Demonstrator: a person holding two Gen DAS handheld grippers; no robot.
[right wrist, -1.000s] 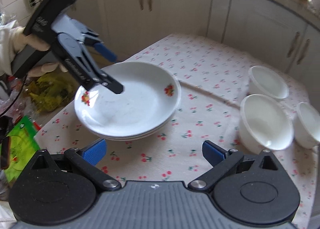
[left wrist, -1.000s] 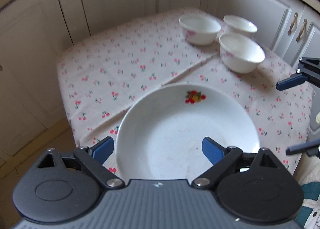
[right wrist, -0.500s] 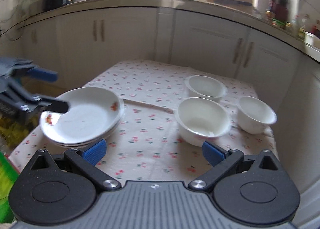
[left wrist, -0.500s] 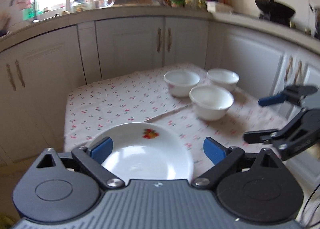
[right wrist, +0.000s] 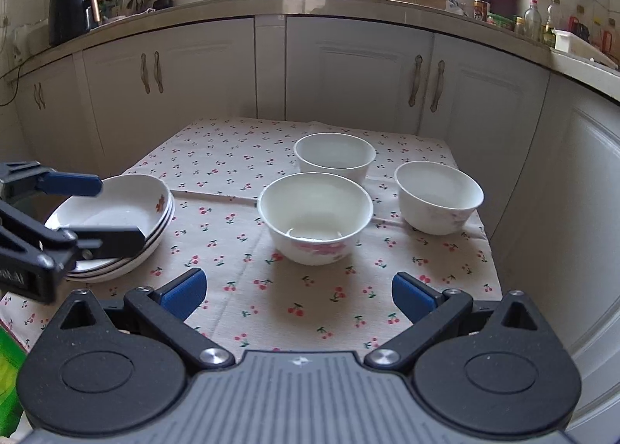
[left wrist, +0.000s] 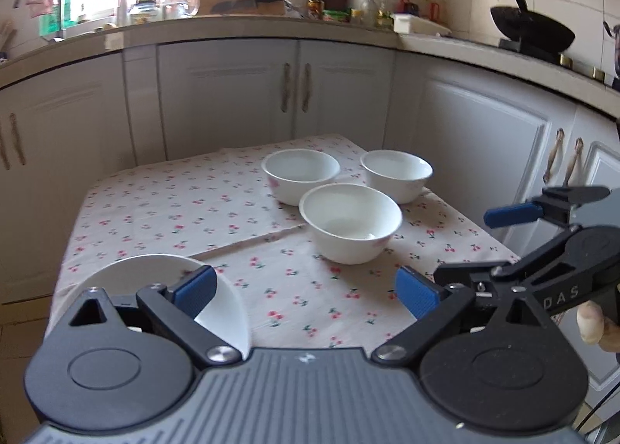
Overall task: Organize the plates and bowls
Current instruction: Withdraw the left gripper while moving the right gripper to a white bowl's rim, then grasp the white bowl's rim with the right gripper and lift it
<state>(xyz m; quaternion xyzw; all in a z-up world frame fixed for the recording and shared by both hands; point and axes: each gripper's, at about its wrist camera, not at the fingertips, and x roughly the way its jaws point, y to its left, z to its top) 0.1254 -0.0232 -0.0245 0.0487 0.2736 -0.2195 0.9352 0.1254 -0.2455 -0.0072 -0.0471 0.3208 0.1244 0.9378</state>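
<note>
**Mia:** What do the plates look like?

**Ben:** The stack of plates (right wrist: 116, 211) is white, shiny and round. They are deep, like shallow dishes. The top one has a little red and orange fruit picture on its inside wall. They lie flat, open side up, near the left edge of the table.

**Mia:** And the bowls?

**Ben:** Three white bowls, smooth and round, all standing open side up. The near bowl (right wrist: 314, 217) has pink flowers on its side. The far bowl (right wrist: 335, 161) sits just behind it. The right bowl (right wrist: 440, 196) is near the table's right edge. They stand close together, well apart from the plates.

**Mia:** Where are the tongs?

**Ben:** The left gripper (left wrist: 306, 291) has its blue pads spread wide and holds nothing. In the right wrist view it hangs in front of the plates; whether it touches them cannot be told. The right gripper (right wrist: 296, 291) is spread wide too, with nothing in it. The near bowl sits ahead of its gap.

**Mia:** What is under everything?

**Ben:** A soft tablecloth (right wrist: 232, 157) with tiny red cherries. White cabinets (right wrist: 360, 71) stand behind the table.
</note>
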